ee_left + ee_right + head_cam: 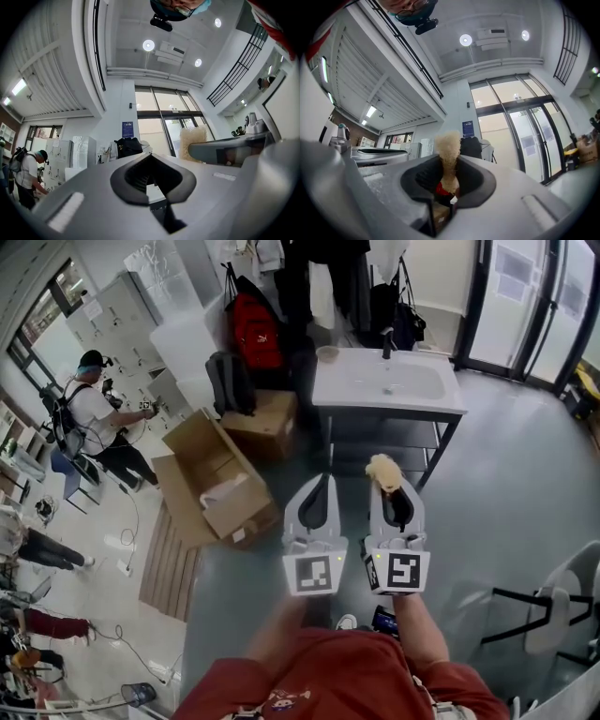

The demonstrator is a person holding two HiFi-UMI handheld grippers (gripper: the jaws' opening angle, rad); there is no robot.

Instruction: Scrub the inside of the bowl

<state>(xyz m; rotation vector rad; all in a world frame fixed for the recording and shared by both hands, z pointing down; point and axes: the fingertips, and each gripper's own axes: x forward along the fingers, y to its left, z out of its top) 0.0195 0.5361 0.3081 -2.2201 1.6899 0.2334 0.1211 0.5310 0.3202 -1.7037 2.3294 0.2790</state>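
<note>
Left gripper (322, 488): jaws pressed together, nothing between. Right gripper (394, 495): pinching a tan sponge (383, 472), its top sticking out past the tips. Side by side, just apart, angled slightly up.

Writing: black-and-white square markers on both gripper cubes, no text. Blue sign (468, 128) on the wall ahead, beside the glass doors (529, 136); print too small to read.

Bowl (327, 353): ahead of the left gripper, well apart, upright on the far-left corner of a white washbasin (342, 390). Small, beige. Black faucet (386, 341) at the basin's back, ahead of the right gripper.

Below: grey floor (506, 474). Left of the grippers: opened cardboard boxes (220, 486), black backpack (228, 381), red backpack (255, 329) further ahead. Far left: a person (92, 418) bent over near grey lockers (117, 310). Right: a chair (553, 610).

Head view only: bowl, basin, faucet, boxes, floor. Gripper views only: ceiling lights (148, 45), glass doors, blue sign. In left gripper view also: the sponge (192, 143) off to the right, the person (27, 174) at far left. In right gripper view: red patch (442, 189) behind the sponge (447, 152), unidentifiable.
</note>
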